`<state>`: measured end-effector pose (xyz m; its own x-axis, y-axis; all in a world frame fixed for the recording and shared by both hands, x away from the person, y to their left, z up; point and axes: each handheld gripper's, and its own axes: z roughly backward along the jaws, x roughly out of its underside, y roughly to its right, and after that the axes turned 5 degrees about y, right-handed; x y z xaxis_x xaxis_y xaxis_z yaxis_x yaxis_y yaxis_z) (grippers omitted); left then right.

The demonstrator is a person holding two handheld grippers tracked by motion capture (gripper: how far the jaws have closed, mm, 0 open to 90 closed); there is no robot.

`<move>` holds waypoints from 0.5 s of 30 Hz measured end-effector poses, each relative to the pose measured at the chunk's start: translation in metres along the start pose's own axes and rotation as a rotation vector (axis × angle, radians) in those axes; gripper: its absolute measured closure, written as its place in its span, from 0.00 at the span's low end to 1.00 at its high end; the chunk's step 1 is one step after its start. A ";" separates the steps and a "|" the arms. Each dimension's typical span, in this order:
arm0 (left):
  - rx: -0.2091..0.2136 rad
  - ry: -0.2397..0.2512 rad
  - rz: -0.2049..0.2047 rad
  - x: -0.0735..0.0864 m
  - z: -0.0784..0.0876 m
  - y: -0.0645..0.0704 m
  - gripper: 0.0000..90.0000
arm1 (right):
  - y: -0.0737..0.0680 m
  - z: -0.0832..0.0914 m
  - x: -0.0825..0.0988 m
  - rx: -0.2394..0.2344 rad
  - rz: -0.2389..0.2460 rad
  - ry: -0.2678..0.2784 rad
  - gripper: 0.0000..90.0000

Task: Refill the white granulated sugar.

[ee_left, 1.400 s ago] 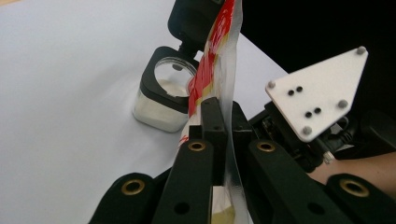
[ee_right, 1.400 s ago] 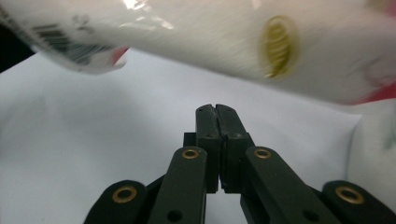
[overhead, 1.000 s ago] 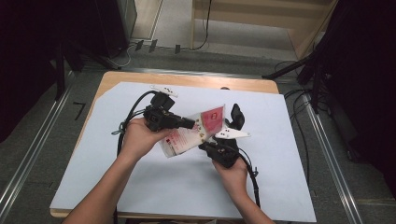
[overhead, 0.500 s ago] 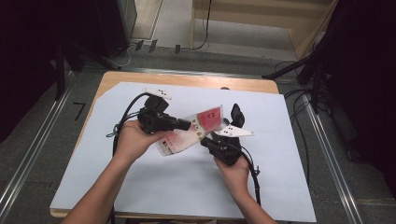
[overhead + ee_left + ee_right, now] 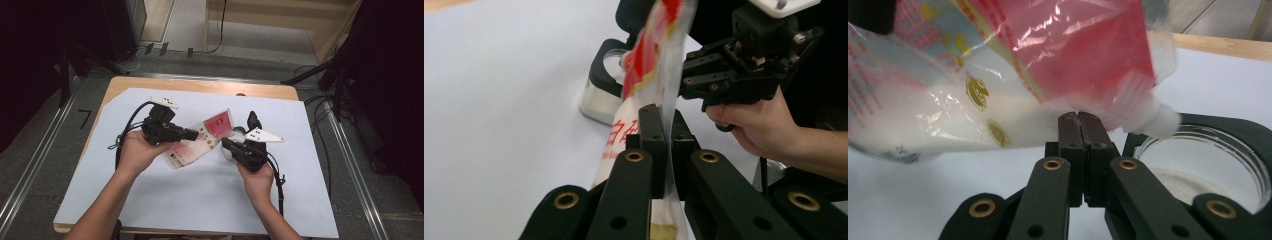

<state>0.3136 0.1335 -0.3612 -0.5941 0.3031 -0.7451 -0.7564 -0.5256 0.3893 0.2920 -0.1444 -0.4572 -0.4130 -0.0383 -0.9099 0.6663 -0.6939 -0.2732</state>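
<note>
Left gripper (image 5: 192, 134) clamps the bag (image 5: 200, 142) mid-body; right gripper (image 5: 1081, 121) pinches its lower edge, jaws closed. Bag slopes down toward the jar (image 5: 1208, 160), spout directly above the rim.

A white sheet (image 5: 200, 200) covers most of the wooden tabletop (image 5: 200, 86). Metal rails (image 5: 35, 160) run along both sides. Beyond the far edge, cables (image 5: 220, 30) lie on the floor (image 5: 190, 30).
</note>
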 end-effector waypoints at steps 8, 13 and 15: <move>0.060 0.073 0.064 0.001 0.012 -0.010 1.00 | 0.000 -0.002 0.002 0.006 0.018 -0.028 1.00; 0.111 0.094 0.038 0.001 0.018 -0.007 1.00 | 0.001 -0.004 0.002 0.014 0.014 -0.037 0.99; 0.119 0.094 0.022 0.001 0.017 -0.004 1.00 | 0.001 -0.003 0.001 0.020 0.015 -0.022 0.99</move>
<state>0.3114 0.1500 -0.3546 -0.5868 0.2138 -0.7810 -0.7739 -0.4318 0.4633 0.2941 -0.1435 -0.4595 -0.4168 -0.0651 -0.9067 0.6601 -0.7074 -0.2527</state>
